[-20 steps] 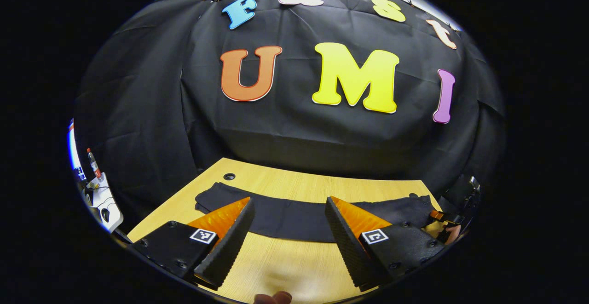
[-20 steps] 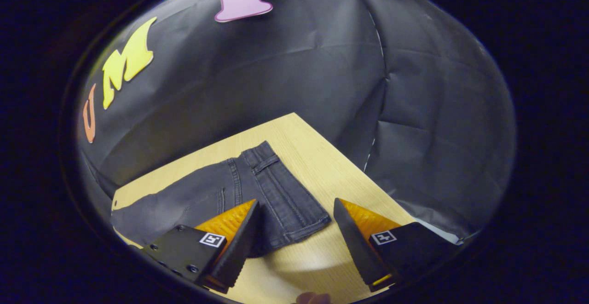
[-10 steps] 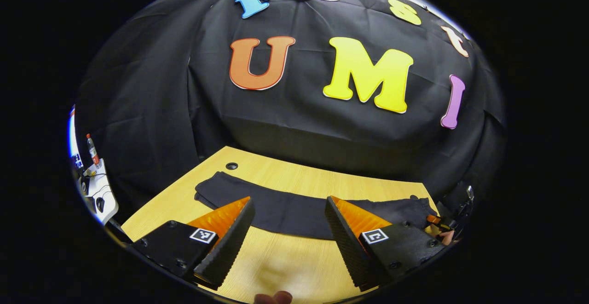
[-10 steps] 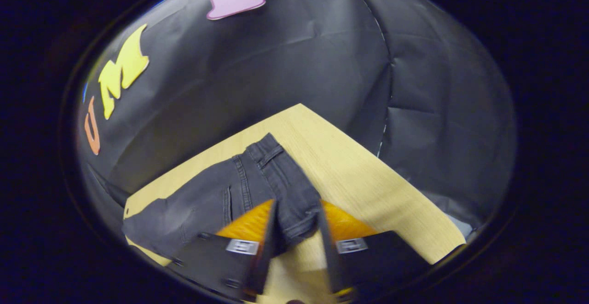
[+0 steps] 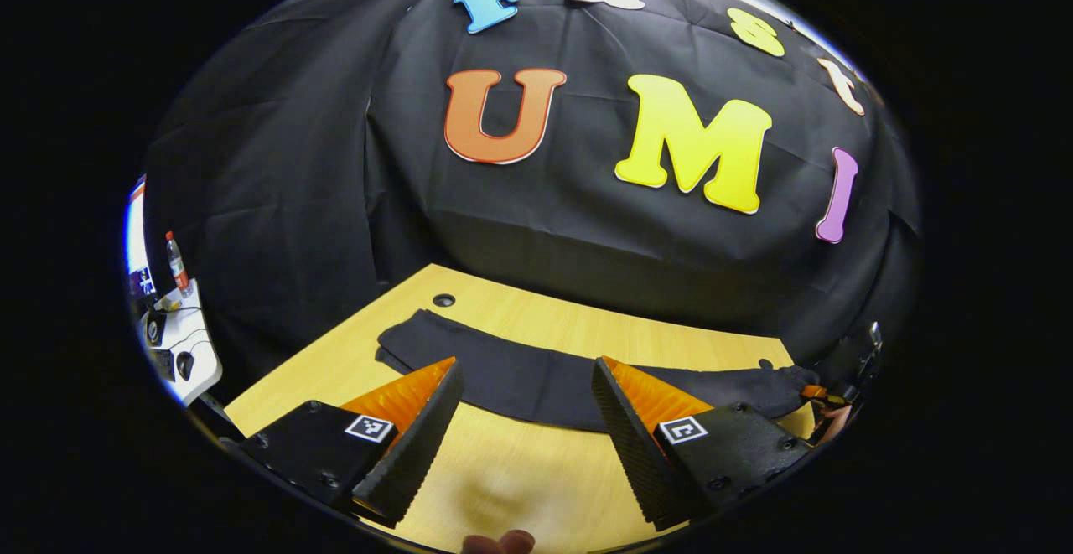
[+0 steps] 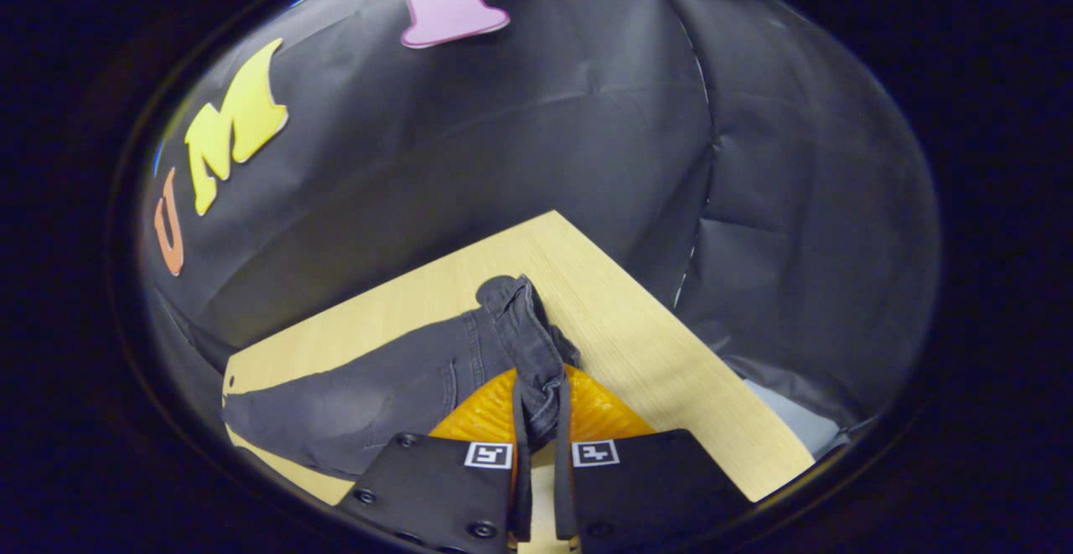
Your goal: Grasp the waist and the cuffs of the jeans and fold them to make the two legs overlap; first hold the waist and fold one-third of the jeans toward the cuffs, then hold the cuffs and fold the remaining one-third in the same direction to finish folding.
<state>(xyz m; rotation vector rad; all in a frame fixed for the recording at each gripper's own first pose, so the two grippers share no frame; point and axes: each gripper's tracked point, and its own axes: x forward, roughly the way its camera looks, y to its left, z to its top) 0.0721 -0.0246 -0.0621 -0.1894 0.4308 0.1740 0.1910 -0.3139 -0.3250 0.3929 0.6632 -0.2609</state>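
Here the right gripper [image 6: 538, 420] pinches the jeans [image 6: 394, 386] waist; left gripper [image 5: 524, 420] fingers apart.

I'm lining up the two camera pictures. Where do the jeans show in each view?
Left gripper view: the jeans lie as a dark band across the table, just beyond the open left tongs.
Right gripper view: the jeans run from lower left to the centre, their waist bunched between the shut right tongs.
Shared landmark: the table's far edge against the black cloth.
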